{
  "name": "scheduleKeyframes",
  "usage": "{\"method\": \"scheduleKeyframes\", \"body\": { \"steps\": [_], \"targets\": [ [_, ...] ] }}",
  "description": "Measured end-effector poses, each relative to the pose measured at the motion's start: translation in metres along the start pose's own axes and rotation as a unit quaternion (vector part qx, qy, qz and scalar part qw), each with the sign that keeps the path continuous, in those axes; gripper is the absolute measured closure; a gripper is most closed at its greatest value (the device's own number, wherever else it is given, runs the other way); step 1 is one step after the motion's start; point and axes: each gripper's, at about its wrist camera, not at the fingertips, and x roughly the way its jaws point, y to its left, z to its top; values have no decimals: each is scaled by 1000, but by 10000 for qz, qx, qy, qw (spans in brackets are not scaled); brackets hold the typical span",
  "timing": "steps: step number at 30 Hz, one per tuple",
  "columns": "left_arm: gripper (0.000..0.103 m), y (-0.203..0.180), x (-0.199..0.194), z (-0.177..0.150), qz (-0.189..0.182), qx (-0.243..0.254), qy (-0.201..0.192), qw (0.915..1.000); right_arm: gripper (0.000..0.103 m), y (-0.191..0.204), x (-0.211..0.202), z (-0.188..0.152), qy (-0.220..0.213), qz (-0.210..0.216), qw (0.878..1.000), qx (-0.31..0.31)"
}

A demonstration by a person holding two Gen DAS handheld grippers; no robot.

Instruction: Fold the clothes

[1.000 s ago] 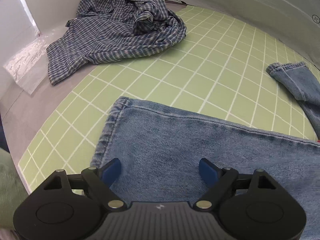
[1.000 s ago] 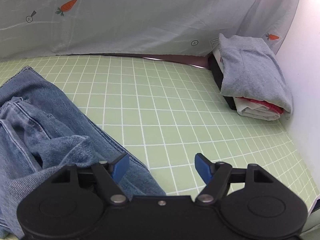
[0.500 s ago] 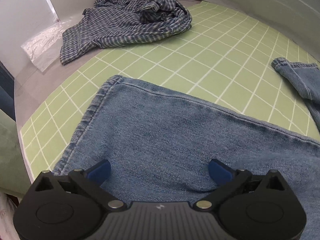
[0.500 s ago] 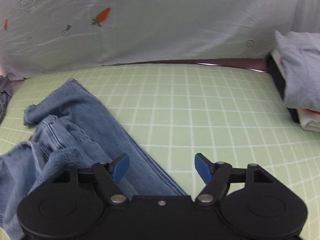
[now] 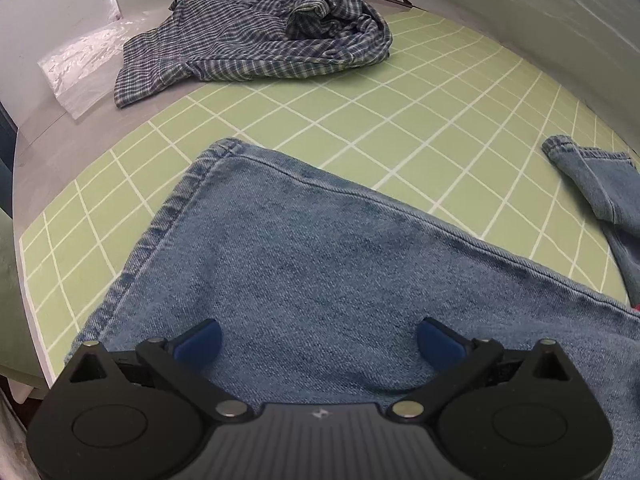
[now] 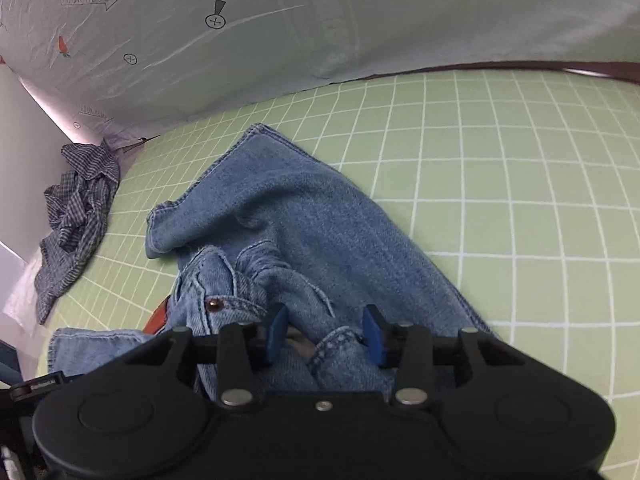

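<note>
Blue jeans [image 5: 320,264] lie on the green grid mat [image 5: 420,120]. In the left wrist view one leg lies flat with its hem toward the far left. My left gripper [image 5: 318,342] is open and empty, just above that leg. In the right wrist view the bunched waist of the jeans [image 6: 256,248] with its metal button sits below the fingers. My right gripper [image 6: 325,334] is open, its blue pads standing either side of a raised denim fold at the waistband. I cannot tell whether the pads touch it.
A crumpled blue plaid shirt [image 5: 256,28] lies at the mat's far left corner, also showing in the right wrist view [image 6: 78,216]. A clear plastic bag [image 5: 80,60] lies beside it. A printed white sheet [image 6: 280,32] backs the table. The mat's left edge [image 5: 36,280] is close.
My right gripper swung left from the bare mat to over the jeans' waist and narrowed its opening. My left gripper moved forward along the leg and opened a little wider.
</note>
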Motion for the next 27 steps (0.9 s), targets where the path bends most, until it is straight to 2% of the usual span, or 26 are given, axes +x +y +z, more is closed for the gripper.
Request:
{"method": "scheduleKeyframes", "body": {
  "steps": [3, 4, 5, 6, 7, 9, 10, 11, 13, 15, 19, 21, 23, 25, 27],
  "targets": [
    [0, -1, 1, 1, -15, 25, -23, 10000, 62, -3, 4, 2, 237, 107, 9996, -69],
    [0, -1, 1, 1, -20, 32, -38, 10000, 57, -4, 7, 3, 347, 74, 9993, -117],
    [0, -1, 1, 0, -23, 38, -58, 10000, 44, -6, 13, 4, 433, -9, 9990, -93],
    [0, -2, 1, 0, -24, 43, -78, 10000, 38, -9, 19, 5, 536, -38, 9986, -13],
    [0, -2, 1, 0, -26, 46, -94, 9999, 39, -10, 20, 7, 525, 76, 9986, -24],
    [0, -2, 1, -1, -28, 48, -124, 9999, 51, -13, 23, 11, 620, 288, 9977, -11],
    [0, -2, 1, -1, -28, 48, -140, 9999, 70, -10, 22, 9, 531, 246, 9982, -107],
    [0, -2, 1, -2, -28, 50, -153, 9999, 82, -6, 20, 7, 416, 178, 9987, -222],
    [0, -2, 1, -2, -38, 65, -164, 9998, 92, 1, 13, 3, 132, -53, 9989, -444],
    [0, -1, 1, -1, -63, 107, -166, 9998, 93, 4, 2, -2, -216, -336, 9978, -527],
    [0, 0, 2, 1, -145, 262, -166, 9994, 94, -26, -33, -9, -820, -1045, 9910, -143],
    [0, 1, 3, 2, -188, 338, -157, 9991, 94, -53, -60, -14, -1145, -1556, 9810, 187],
    [0, 1, 3, 3, -212, 383, -148, 9989, 94, -84, -95, -21, -1446, -2309, 9610, 478],
    [0, 1, 4, 3, -221, 399, -151, 9988, 94, -114, -130, -32, -1671, -3131, 9314, 806],
    [0, 1, 4, 3, -224, 401, -168, 9988, 94, -145, -165, -48, -1793, -4012, 8904, 1189]
  ]
}}
